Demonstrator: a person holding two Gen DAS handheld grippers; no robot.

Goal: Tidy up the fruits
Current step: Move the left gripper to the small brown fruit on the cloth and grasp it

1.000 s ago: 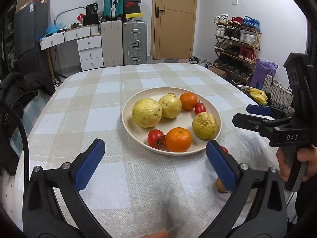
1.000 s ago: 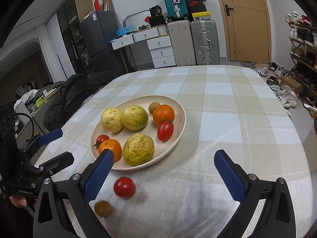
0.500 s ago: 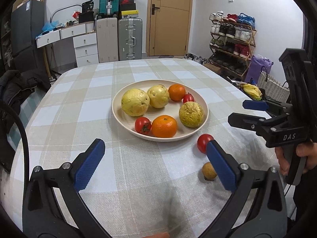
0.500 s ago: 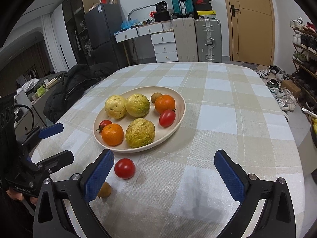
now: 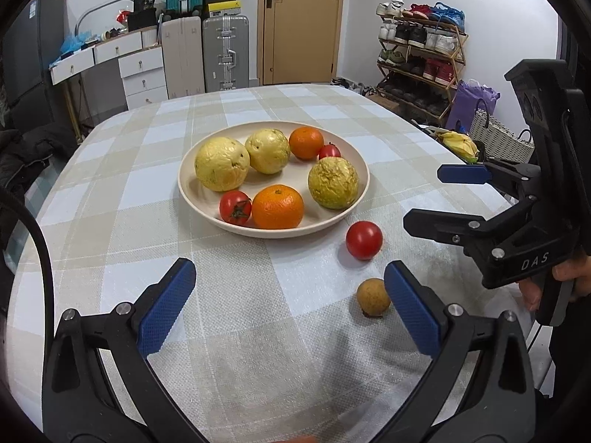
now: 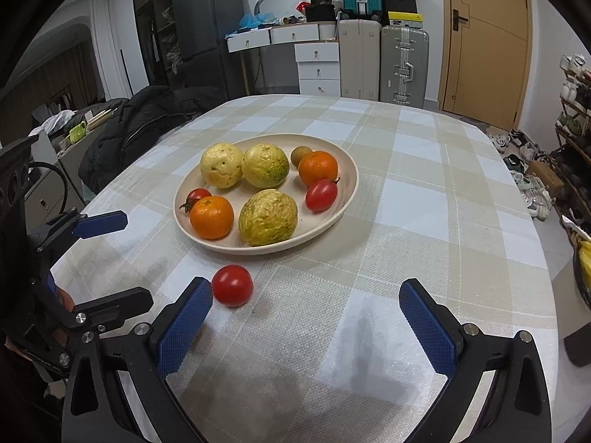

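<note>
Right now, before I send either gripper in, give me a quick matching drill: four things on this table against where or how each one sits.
Things:
1. loose red tomato
2. small brown fruit
3. stemmed tomato
4. left gripper

Places or states:
A. on the plate, touching the near orange
B. open and holding nothing
C. on the cloth just off the plate's near rim
D. on the cloth beside the left gripper's right finger

Pairs: 1-C, 2-D, 3-A, 4-B
</note>
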